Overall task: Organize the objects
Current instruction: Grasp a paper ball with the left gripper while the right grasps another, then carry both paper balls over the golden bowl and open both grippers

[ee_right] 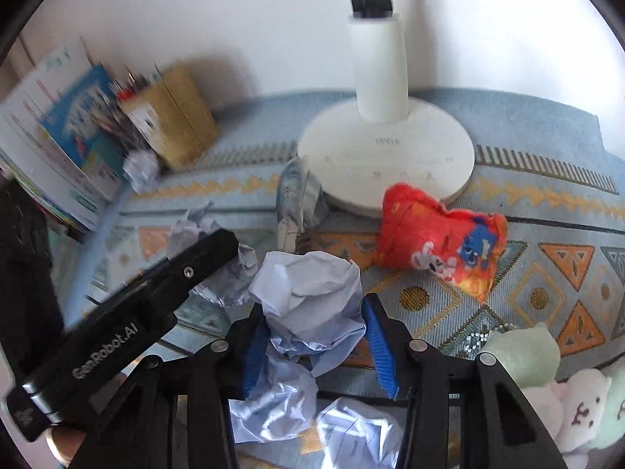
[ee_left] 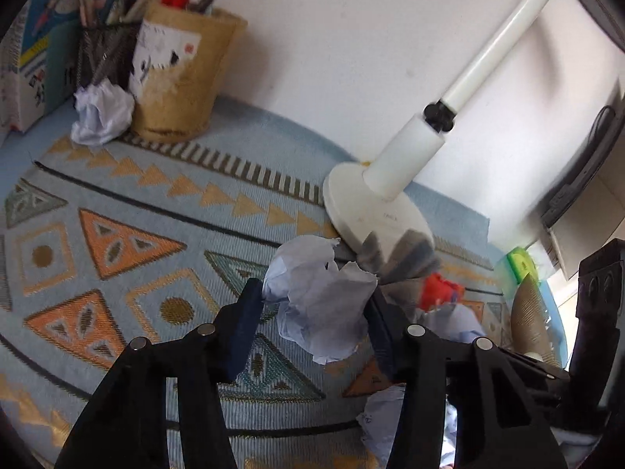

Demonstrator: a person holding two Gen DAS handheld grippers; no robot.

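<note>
Black linkage arms of the left gripper (ee_left: 316, 312) fill the foreground of its own view, dark blue pads pinching a crumpled ball of pale blue-white paper (ee_left: 320, 297) just above the patterned woven cloth (ee_left: 117, 203). Only this view shows clearly the tan fibre cup (ee_left: 183, 78) of pens with another crumpled wad (ee_left: 102, 117) at its foot. From the right wrist, the right gripper (ee_right: 312, 336) clamps a second crumpled paper ball (ee_right: 308, 293) between ribbed bright blue pads, more creased sheets lying beneath. That view alone reveals the puffy red printed snack bag (ee_right: 441, 242) beside the round white lamp base (ee_right: 386, 156), and soft pastel plush toys (ee_right: 562, 391) at right.
</note>
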